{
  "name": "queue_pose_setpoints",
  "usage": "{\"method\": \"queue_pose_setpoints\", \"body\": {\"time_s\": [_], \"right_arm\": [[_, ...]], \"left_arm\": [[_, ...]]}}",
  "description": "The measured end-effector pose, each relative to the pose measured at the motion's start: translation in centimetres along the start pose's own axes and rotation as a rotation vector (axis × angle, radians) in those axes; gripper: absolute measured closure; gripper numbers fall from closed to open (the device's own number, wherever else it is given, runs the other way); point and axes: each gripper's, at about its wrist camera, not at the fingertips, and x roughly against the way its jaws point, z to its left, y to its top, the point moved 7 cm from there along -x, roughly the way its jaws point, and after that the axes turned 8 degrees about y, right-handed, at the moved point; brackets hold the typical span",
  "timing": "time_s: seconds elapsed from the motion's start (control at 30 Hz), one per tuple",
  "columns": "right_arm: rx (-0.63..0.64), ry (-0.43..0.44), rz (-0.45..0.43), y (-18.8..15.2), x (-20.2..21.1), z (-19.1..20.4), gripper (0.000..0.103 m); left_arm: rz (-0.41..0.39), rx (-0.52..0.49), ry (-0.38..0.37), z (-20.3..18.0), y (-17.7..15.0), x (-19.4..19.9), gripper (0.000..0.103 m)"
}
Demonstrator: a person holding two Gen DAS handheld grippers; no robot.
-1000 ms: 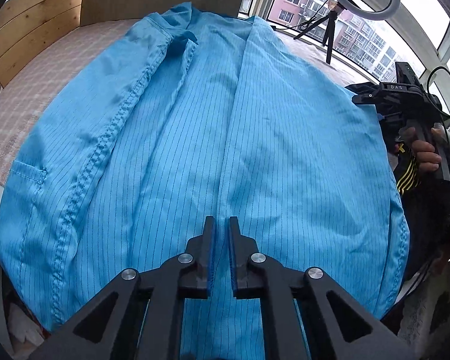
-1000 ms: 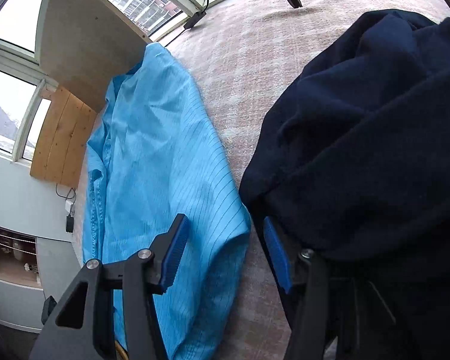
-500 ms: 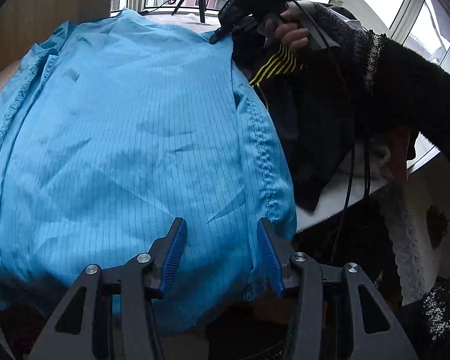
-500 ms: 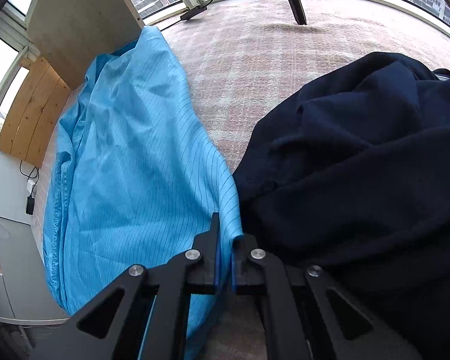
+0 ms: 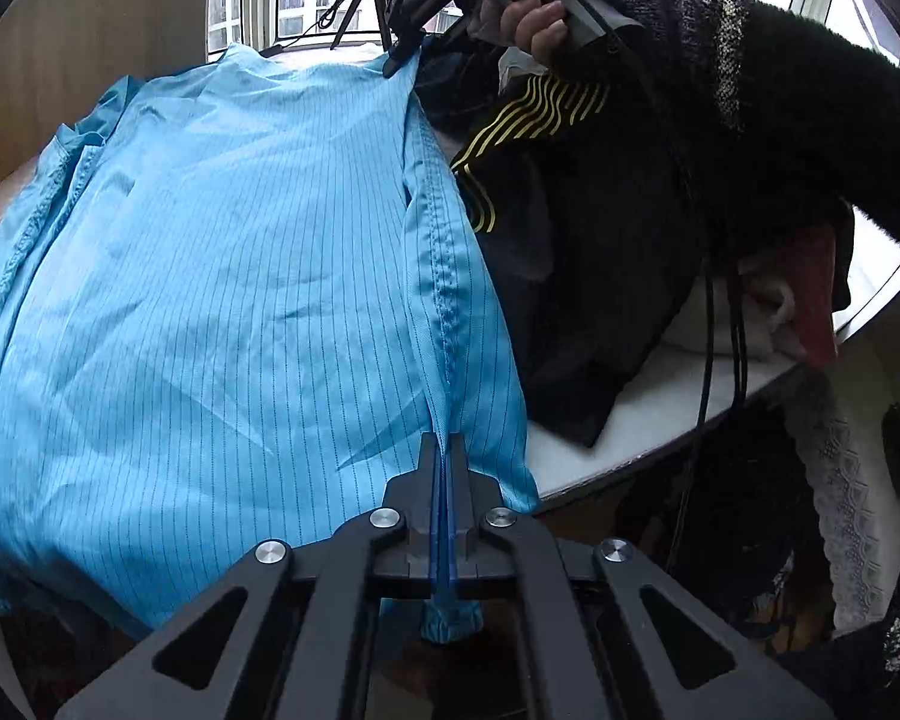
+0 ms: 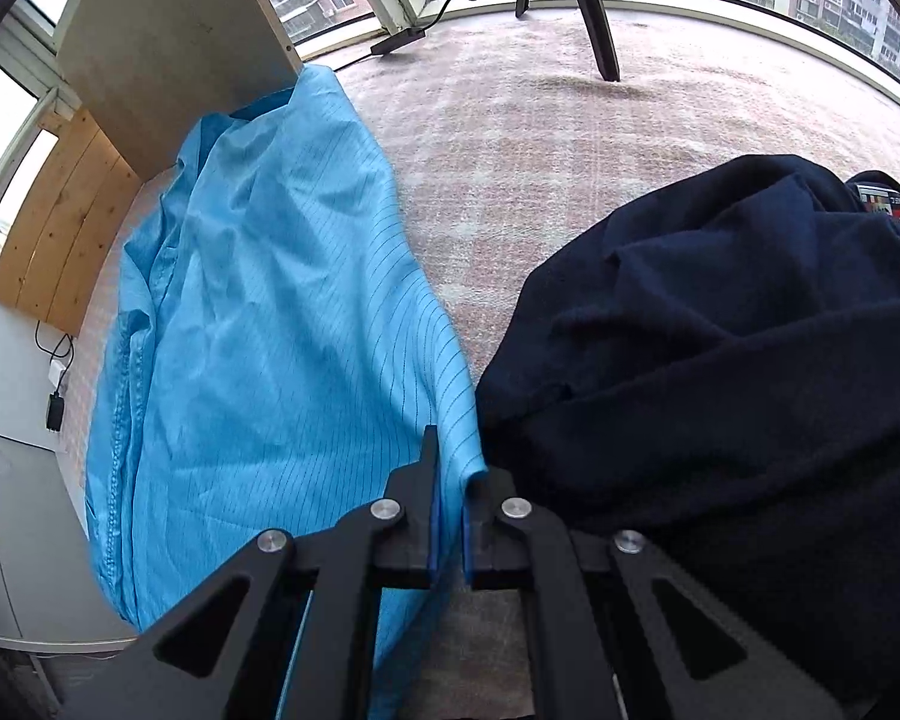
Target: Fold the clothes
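A light blue pinstriped garment (image 5: 222, 300) lies spread flat on the table. My left gripper (image 5: 445, 443) is shut on its right side seam near the bottom corner, and a fold of blue cloth hangs below the fingers. In the left wrist view, a hand holds my right gripper (image 5: 393, 66) at the far end of that same edge. In the right wrist view, my right gripper (image 6: 453, 462) is shut on the blue garment (image 6: 258, 330) at its edge, right beside a dark navy garment (image 6: 720, 372).
A pile of dark clothes (image 5: 582, 276), one with yellow stripes, lies right of the blue garment. The table edge (image 5: 660, 438) runs close by. A pinkish checked cloth (image 6: 570, 138) covers the table. Tripod legs (image 6: 594, 12) stand by the window.
My left gripper moved to the garment's right edge, opened, and has now shut on the side seam. My right gripper closed on the far edge half a second ago and still holds it.
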Motion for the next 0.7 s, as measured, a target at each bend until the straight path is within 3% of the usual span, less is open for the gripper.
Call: {"method": "queue_pose_setpoints", "body": {"time_s": [0.17,0.33,0.47,0.6,0.67,0.7], "right_arm": [[0.031,-0.006,-0.019,0.7,1.4,2.6,0.099],[0.132,0.034,-0.027,2.6,1.2,10.6,0.099],[0.255,0.011,0.026,3.4,-2.7,17.7,0.099],[0.384,-0.064,0.143,2.5,-10.7,21.7,0.094],[0.411,-0.120,0.194,1.7,-13.0,22.2,0.093],[0.407,-0.086,0.184,1.4,-12.5,22.5,0.091]], "left_arm": [[-0.049,0.197,-0.077,4.2,0.2,3.9,0.102],[-0.099,0.392,-0.091,10.6,-0.5,7.7,0.102],[-0.067,0.485,-0.006,15.5,-2.3,6.6,0.102],[0.045,0.526,0.117,19.4,-5.0,4.2,0.092],[0.068,0.538,0.146,20.6,-6.0,4.5,0.092],[0.067,0.547,0.155,21.0,-6.3,5.0,0.092]]}}
